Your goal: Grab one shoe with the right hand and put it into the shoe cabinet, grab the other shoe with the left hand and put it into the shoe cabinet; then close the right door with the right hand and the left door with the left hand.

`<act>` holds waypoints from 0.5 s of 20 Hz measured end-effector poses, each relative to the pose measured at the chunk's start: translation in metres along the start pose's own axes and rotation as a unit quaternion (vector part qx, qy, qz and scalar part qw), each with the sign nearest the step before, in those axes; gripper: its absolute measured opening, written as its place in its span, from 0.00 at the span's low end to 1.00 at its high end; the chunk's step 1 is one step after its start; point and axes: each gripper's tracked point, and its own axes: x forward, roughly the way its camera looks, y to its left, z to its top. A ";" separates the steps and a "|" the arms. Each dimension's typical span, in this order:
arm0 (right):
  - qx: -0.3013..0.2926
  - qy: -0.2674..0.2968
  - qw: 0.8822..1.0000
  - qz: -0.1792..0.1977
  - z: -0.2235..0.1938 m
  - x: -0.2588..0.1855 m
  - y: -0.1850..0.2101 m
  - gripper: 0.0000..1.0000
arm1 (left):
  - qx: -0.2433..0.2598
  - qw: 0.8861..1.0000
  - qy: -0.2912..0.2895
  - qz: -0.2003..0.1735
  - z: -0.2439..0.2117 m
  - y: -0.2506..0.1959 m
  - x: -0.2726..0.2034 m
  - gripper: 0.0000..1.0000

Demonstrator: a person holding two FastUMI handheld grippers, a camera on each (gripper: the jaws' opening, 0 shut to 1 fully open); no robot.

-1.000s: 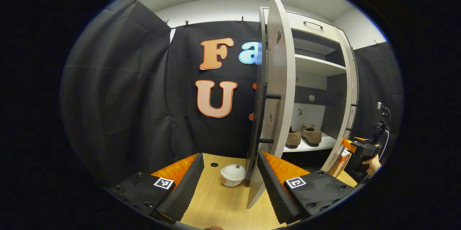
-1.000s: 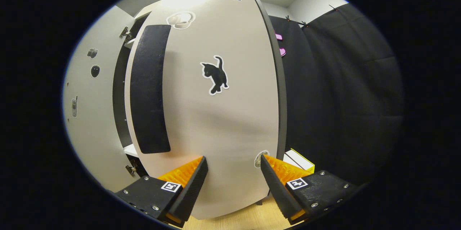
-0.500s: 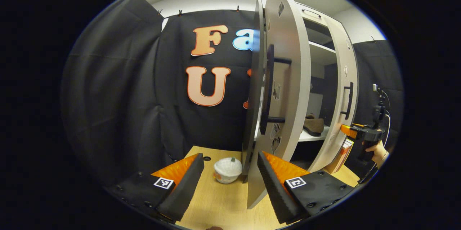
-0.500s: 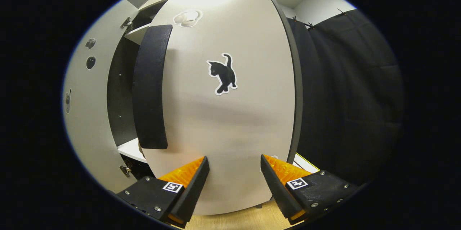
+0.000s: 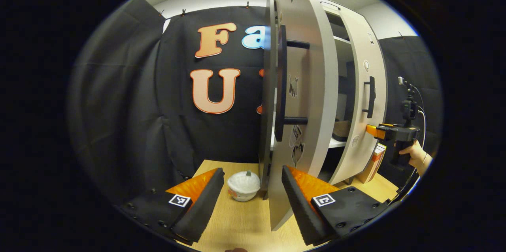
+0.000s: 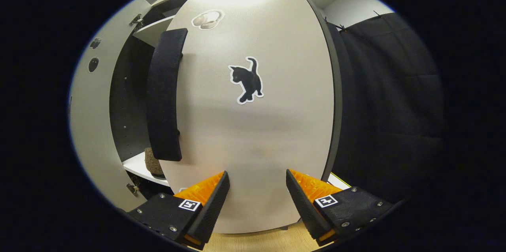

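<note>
Here both grippers' jaws stand spread; left gripper view alone catches the white bowl [image 5: 244, 185] beside the left door [image 5: 312, 98].

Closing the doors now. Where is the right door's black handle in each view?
Left gripper view: the right door handle stands upright, right of centre, on the farther door.
Right gripper view: the same handle is left of centre, close up.
Shared landmark: the brown shoe on the shelf, below the handle in both.
</note>
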 end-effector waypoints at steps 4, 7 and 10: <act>0.008 0.006 1.000 0.001 0.001 -0.003 0.000 0.91 | -0.018 1.000 0.002 -0.014 -0.003 -0.002 0.003 0.99; 0.006 -0.003 1.000 0.001 0.006 -0.016 0.002 0.92 | -0.023 1.000 0.000 -0.018 0.001 -0.004 0.004 0.95; 0.001 0.002 1.000 0.006 0.005 -0.033 0.000 0.92 | -0.027 0.999 0.001 -0.030 -0.004 -0.014 0.003 0.95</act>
